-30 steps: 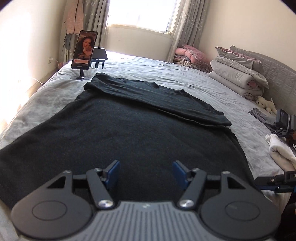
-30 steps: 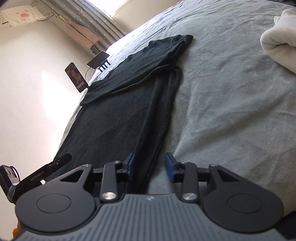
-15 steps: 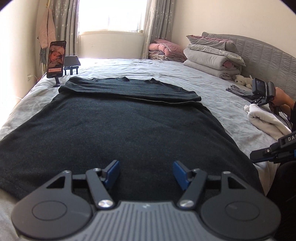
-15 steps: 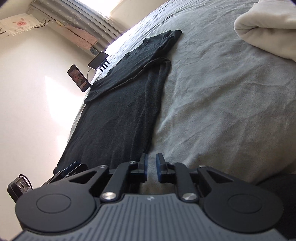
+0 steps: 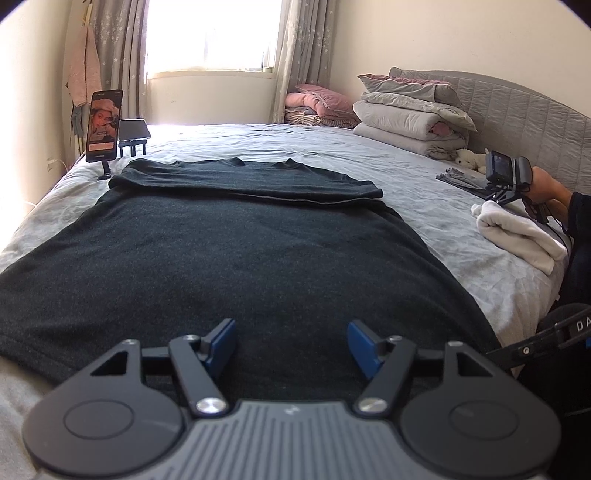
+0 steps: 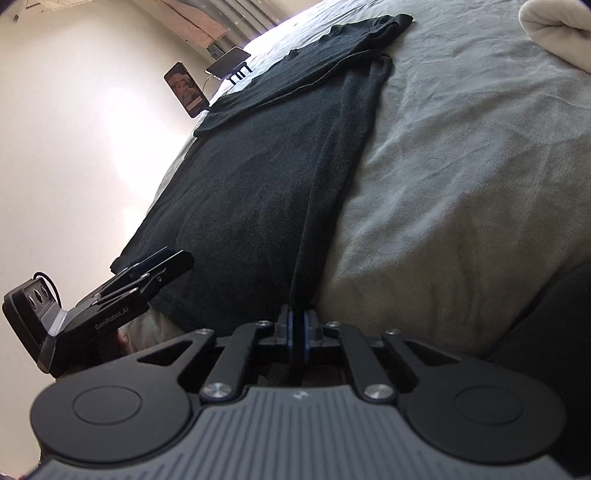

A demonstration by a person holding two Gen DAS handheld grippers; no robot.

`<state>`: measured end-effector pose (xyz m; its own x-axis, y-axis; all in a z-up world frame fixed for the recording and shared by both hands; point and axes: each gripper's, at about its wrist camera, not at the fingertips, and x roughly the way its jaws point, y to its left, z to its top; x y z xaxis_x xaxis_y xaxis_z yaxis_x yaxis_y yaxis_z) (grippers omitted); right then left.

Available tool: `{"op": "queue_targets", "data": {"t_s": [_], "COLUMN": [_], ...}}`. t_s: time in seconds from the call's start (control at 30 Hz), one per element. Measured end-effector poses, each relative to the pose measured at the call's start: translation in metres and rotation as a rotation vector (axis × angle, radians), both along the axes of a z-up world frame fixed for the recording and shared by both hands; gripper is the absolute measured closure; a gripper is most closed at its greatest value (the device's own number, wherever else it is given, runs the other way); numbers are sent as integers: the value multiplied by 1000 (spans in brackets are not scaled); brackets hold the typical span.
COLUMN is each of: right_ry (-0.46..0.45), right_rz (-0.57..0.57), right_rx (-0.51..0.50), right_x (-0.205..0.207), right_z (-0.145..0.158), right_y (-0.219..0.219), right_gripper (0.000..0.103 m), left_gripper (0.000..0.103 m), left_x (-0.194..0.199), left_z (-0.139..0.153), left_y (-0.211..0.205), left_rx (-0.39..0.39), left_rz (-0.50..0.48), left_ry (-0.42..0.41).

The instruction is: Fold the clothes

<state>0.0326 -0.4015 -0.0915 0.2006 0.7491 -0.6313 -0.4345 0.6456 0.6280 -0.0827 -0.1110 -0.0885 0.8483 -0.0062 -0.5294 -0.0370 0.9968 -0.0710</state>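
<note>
A: Left wrist view, item one: our left gripper [image 5: 291,341], jaws spread, empty, above the dark garment [image 5: 236,258] lying flat on the bed [image 5: 424,192].

B: Right wrist view: our right gripper [image 6: 297,332] pressed together, pinching that garment's near edge [image 6: 306,273].

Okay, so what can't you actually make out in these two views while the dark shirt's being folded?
- Near hem of the dark shirt: left wrist view, hidden behind the left gripper.
- Whether cloth sits between the right gripper pads: right wrist view, fold reaches them, contact in shadow.
- White folded garment: right wrist view, cut off by the edge.
- Phone screen: too small to read.
</note>
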Motion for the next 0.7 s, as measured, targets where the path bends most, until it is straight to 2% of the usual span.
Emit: {"op": "queue_targets", "data": {"t_s": [0.1, 0.17, 0.3, 0.47, 0.53, 0.57, 0.7], "right_ry": [21, 50, 52, 80, 80, 75, 58], "right_rz": [5, 8, 17, 60, 63, 61, 64], "right_rx": [9, 34, 40, -3, 12, 22, 67], "right_x": [1, 3, 4, 1, -1, -1, 1], "right_z": [2, 4, 9, 2, 1, 2, 13], "right_y": [-7, -12, -12, 1, 2, 2, 0], "right_gripper": [97, 86, 86, 85, 86, 90, 91], "left_gripper": [35, 35, 35, 35, 35, 35, 36], "left_x": [-6, -9, -10, -13, -15, -17, -23], "left_z": [4, 6, 8, 4, 3, 3, 4], "left_y": [-12, -22, -46, -68, -75, -79, -93], "left_rx": [2, 10, 37, 48, 58, 64, 88], "left_rz": [-81, -149, -260, -363, -397, -422, -518], "left_ry": [-26, -40, -39, -29, -26, -25, -36]}}
